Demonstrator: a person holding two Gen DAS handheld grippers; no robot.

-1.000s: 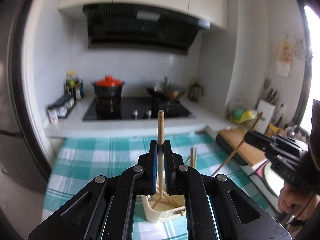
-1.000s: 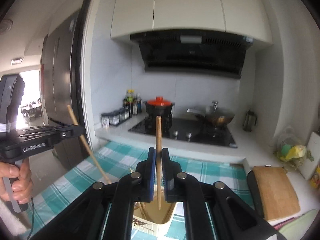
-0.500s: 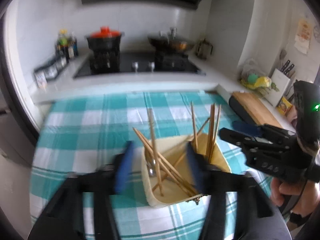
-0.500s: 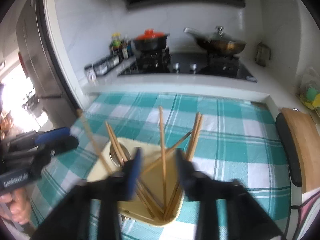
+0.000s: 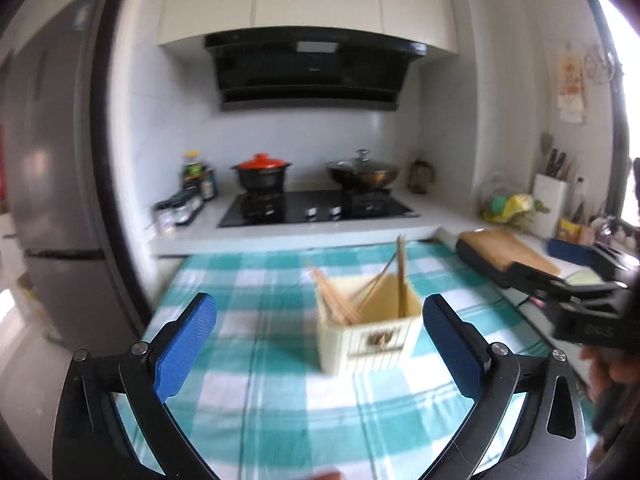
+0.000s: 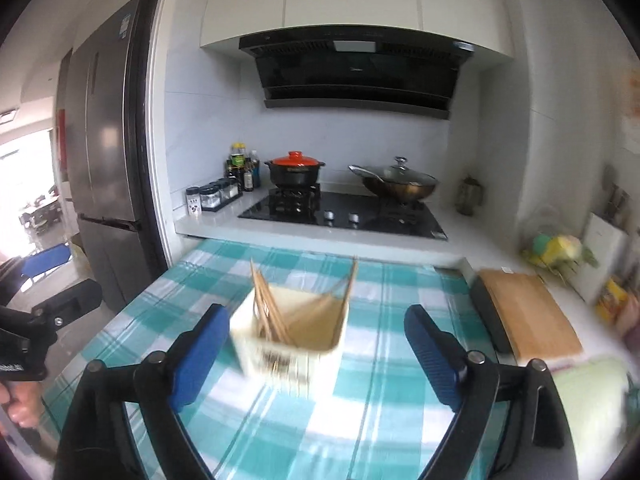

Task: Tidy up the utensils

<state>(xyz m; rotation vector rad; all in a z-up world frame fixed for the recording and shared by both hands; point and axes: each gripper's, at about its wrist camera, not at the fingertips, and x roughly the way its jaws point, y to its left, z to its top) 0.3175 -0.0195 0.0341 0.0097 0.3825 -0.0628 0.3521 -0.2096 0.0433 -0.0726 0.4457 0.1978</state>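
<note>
We've got both grippers empty right now. The left gripper (image 5: 320, 344) has its blue pads spread wide, nothing between them, and the right gripper (image 6: 316, 352) is spread just as wide and carrying nothing either. In the left view the right one also shows off to the side, and vice versa, so they flank the holder from either side.

The chopsticks (image 5: 376, 288) are all standing in the cream utensil holder (image 5: 370, 340), which sits on the teal checked tablecloth (image 5: 256, 400) covering the worktop. They lean every which way: one bunch fans toward the holder's left wall, a couple stand near upright at the right side, and one crosses diagonally between. That's just what loose sticks do in a roomy square box with nothing to keep them bundled.

From the right wrist the holder (image 6: 288, 336) is blurry, so we can't read the label or count sticks (image 6: 272, 308).

Our guess is the wide pads are there because there's nothing left in hand to hold, and both grippers sit back from the holder rather than over it. We don't see any stray utensils on the cloth, so this looks close to done, maybe finished. The wooden cutting board (image 5: 508, 248) on the counter to the right is well apart from all this.
</note>
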